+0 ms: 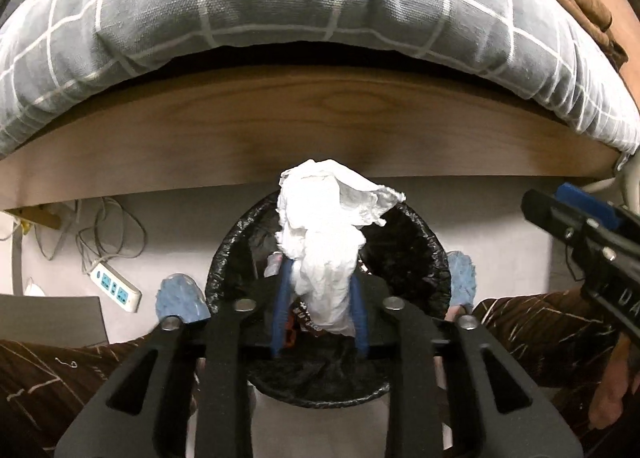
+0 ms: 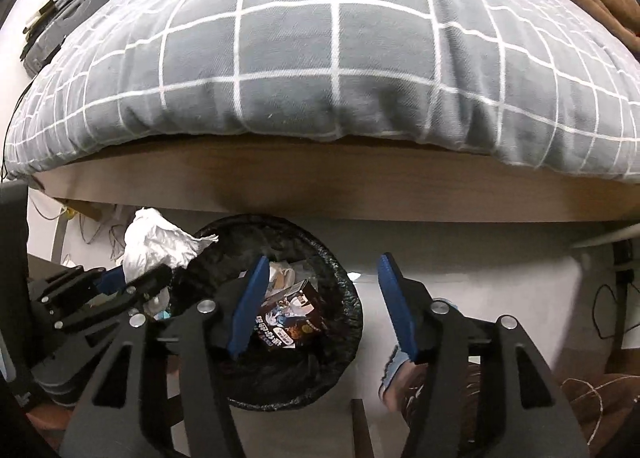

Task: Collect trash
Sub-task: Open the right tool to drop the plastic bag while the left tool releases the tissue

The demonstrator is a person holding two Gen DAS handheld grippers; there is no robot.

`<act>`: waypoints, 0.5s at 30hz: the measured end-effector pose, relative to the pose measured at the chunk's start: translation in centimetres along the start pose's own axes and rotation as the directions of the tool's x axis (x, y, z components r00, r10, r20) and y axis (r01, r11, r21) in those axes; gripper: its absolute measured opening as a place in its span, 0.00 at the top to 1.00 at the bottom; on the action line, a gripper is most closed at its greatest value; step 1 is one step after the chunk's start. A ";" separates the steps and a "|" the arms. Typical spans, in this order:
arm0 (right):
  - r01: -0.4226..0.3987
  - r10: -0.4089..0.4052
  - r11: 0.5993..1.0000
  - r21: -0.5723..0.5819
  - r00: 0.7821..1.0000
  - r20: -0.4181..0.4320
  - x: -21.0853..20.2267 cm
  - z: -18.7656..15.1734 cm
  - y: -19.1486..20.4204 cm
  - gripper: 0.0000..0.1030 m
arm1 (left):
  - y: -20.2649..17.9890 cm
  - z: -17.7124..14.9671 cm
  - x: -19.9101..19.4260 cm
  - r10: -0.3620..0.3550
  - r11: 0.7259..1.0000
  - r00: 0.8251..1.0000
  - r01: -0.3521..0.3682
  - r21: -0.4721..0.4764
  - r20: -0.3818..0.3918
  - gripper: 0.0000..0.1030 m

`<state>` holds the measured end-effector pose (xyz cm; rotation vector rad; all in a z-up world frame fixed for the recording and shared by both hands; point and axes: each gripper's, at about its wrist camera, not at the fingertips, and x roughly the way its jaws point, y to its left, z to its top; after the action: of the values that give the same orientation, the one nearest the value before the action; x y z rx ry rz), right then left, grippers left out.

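Crumpled white tissue wad (image 1: pixel 324 242), bunched and upright, poised directly above the black-lined trash bin (image 1: pixel 424 242), lower end between blue pads. Inside the bin: a dark printed carton (image 2: pixel 290 312) lying tilted, with pale paper scraps (image 2: pixel 282 272) behind it.

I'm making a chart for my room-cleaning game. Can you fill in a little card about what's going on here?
Place: floor beside a bed
Bin: black-lined bin, already holding a box and scraps
Left gripper: above the bin, white tissue between its fingers
Right gripper: open, empty, by the bin's rim
Nearby: power strip and cables on the floor
Left to do: drop the tissue in
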<state>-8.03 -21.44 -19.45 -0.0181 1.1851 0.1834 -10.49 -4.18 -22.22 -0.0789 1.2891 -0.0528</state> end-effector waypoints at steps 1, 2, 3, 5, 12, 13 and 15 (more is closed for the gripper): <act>0.004 -0.004 1.000 0.000 1.000 0.003 0.0 0.1 0.1 0.46 | 0.0 0.0 -0.1 0.005 1.000 1.000 -0.005 0.000 0.001 0.59; 0.005 -0.005 1.000 0.000 1.000 0.004 -0.1 0.1 0.0 0.45 | 0.1 0.0 -0.2 0.008 1.000 1.000 -0.008 -0.002 0.006 0.53; 0.006 -0.006 1.000 0.000 1.000 0.004 -0.3 0.3 0.0 0.45 | 0.1 0.0 -0.2 0.008 1.000 1.000 -0.008 -0.003 0.009 0.50; 0.010 -0.010 1.000 0.001 1.000 0.006 -0.6 0.4 0.1 0.45 | 0.1 0.0 -0.4 0.012 1.000 1.000 -0.012 0.000 0.014 0.44; 0.018 -0.018 1.000 0.008 1.000 0.018 -1.5 0.9 0.1 0.45 | 0.2 0.1 -0.6 0.029 1.000 0.999 -0.029 -0.004 0.023 0.21; 0.019 -0.019 1.000 0.009 1.000 0.020 -1.6 1.1 0.1 0.45 | 0.2 0.1 -0.7 0.031 1.000 0.999 -0.031 -0.006 0.028 0.18; 0.024 -0.024 1.000 0.008 0.999 0.025 -2.0 1.4 -0.2 0.45 | 0.4 0.2 -1.1 0.040 0.999 0.998 -0.039 -0.016 0.046 0.10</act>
<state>-7.47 -21.74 -17.11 -0.0236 1.1603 0.1579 -10.58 -3.69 -21.09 -0.0675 1.2441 -0.0071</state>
